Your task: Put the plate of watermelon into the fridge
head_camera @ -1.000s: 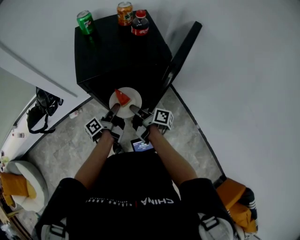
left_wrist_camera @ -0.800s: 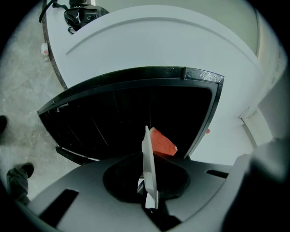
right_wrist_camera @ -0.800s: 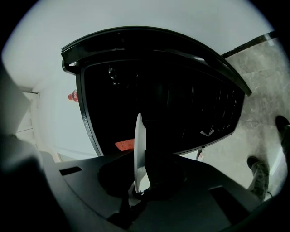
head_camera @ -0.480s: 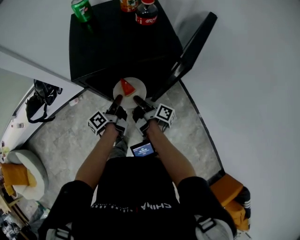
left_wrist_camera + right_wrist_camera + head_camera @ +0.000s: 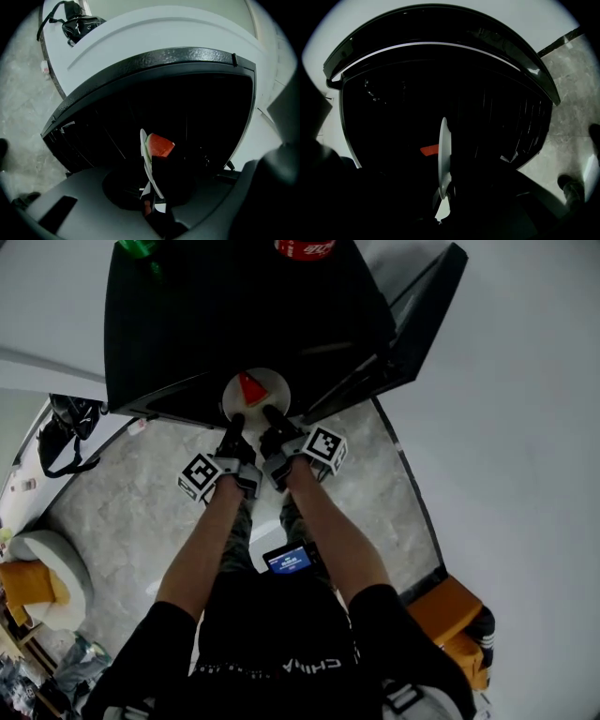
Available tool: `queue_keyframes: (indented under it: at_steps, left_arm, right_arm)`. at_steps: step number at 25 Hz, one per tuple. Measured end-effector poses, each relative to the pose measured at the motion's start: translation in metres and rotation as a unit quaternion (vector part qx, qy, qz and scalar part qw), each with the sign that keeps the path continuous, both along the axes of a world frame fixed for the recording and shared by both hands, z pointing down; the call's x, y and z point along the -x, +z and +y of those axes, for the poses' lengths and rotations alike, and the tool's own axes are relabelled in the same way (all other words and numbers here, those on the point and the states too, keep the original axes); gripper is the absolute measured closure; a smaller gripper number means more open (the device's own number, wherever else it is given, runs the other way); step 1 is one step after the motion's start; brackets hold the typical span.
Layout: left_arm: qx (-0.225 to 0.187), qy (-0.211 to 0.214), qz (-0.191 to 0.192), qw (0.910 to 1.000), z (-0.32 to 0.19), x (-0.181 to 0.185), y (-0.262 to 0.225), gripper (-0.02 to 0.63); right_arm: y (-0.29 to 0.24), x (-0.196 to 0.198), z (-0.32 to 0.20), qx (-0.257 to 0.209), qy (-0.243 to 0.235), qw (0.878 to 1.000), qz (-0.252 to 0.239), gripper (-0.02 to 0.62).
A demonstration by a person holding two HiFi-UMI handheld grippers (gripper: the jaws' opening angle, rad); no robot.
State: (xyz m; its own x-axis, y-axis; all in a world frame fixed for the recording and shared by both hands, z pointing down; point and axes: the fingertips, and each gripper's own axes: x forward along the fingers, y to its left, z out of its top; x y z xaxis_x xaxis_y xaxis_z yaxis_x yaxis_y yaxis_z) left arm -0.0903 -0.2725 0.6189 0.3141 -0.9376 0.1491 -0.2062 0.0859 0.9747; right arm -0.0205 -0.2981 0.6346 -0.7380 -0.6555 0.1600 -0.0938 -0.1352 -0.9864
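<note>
Change: the round white plate [image 5: 270,390] with the red watermelon wedge [image 5: 249,387] has been brought up the frame, to the mouth of the open black fridge [image 5: 234,324].
Left tool [image 5: 235,423]: pinched on the plate's near rim, its jaws just eased slightly wider.
Right tool [image 5: 271,415]: pinched on the same rim.
Meaning: insertion is judged to be imminent; the plate is not yet set down.

floor [image 5: 122,512]: black fridge [image 5: 234,315] | atop it: cola bottle [image 5: 305,247], green can [image 5: 137,247]

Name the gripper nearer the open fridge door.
The right gripper, clamped on the plate rim nearest the open door; the left gripper, jaws just opened a little with the rim between them, is farther away.
</note>
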Motion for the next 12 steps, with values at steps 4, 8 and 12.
queue_keyframes:
  at_steps: [4, 8, 12]
  left_arm:
    - [0.004, -0.008, 0.014, 0.9999, -0.016, -0.003, 0.031, 0.571]
    - [0.014, -0.021, 0.009, 0.9996, -0.032, 0.001, 0.058, 0.57]
    - [0.019, -0.023, 0.01, 0.9995, -0.046, 0.004, 0.075, 0.571]
  right_arm:
    - [0.028, -0.002, -0.018, -0.007, 0.0, 1.0, 0.008, 0.56]
    - [0.052, 0.001, -0.034, -0.008, -0.003, 1.0, 0.013, 0.56]
    - [0.069, 0.005, -0.046, -0.004, -0.008, 1.0, 0.004, 0.56]
